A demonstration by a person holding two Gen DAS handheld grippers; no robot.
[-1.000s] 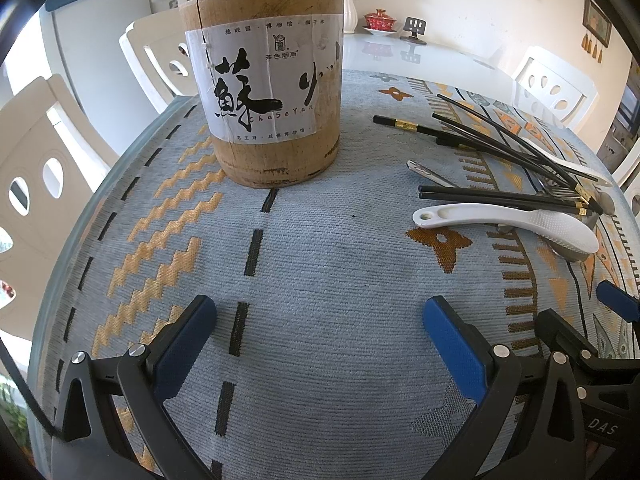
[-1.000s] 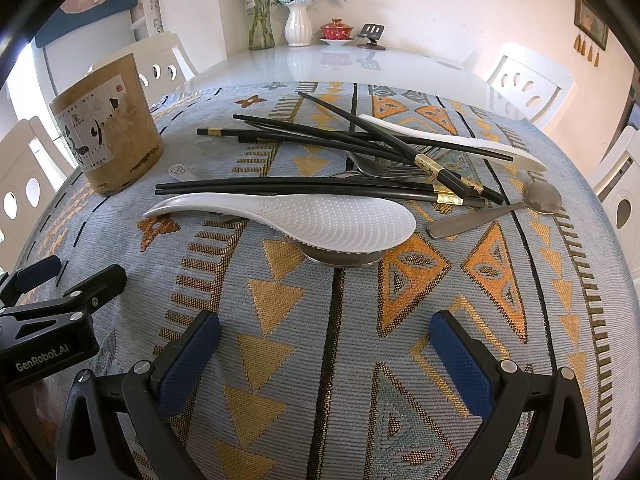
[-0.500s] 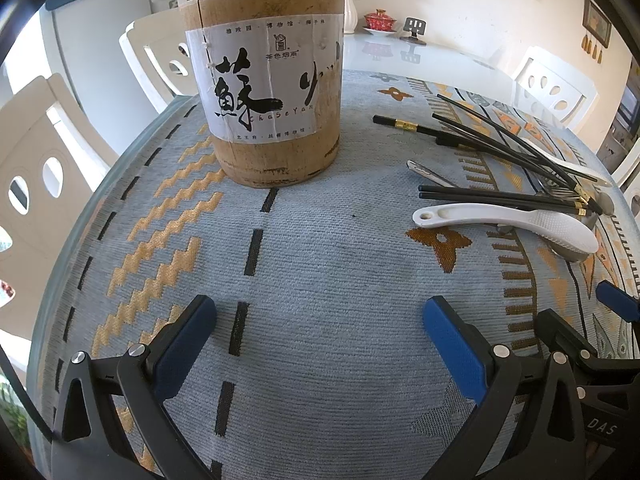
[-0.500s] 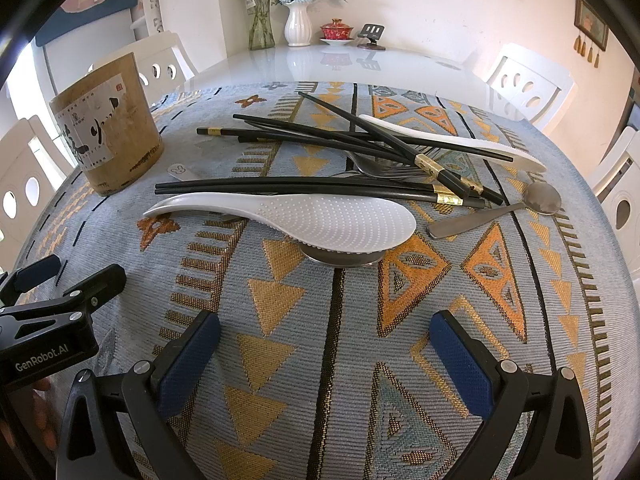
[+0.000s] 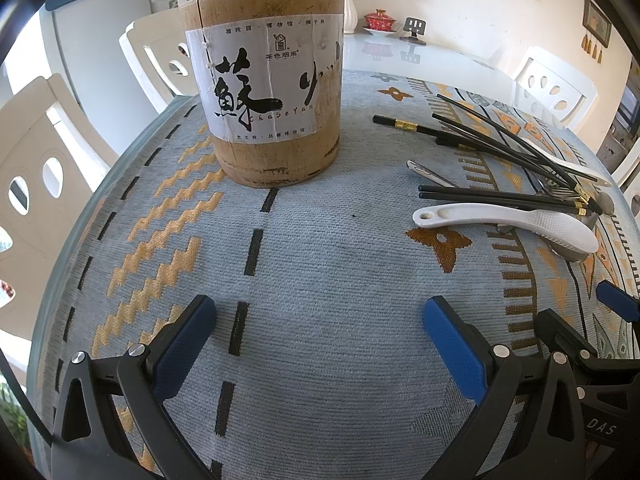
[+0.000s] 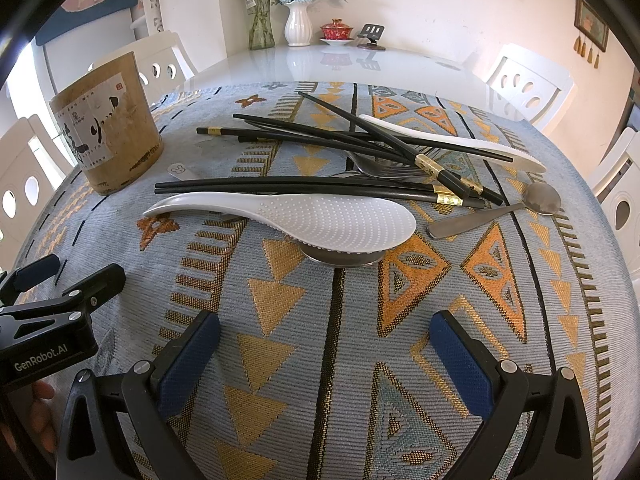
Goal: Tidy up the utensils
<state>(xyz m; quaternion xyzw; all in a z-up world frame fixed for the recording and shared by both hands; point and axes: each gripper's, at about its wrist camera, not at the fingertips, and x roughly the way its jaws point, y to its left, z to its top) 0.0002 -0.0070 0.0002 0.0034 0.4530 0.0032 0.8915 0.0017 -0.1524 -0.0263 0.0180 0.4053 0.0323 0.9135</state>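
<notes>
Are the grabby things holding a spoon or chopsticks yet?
No, nothing is held. The left gripper and the right gripper are both open over the patterned blue tablecloth, with nothing between their fingers.

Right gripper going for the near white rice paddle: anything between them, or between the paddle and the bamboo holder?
Nothing visible. Bare cloth lies between the open right gripper and the white rice paddle. The paddle rests on a metal spoon; black chopsticks lie just behind it. The way left to the bamboo holder looks open.
</notes>
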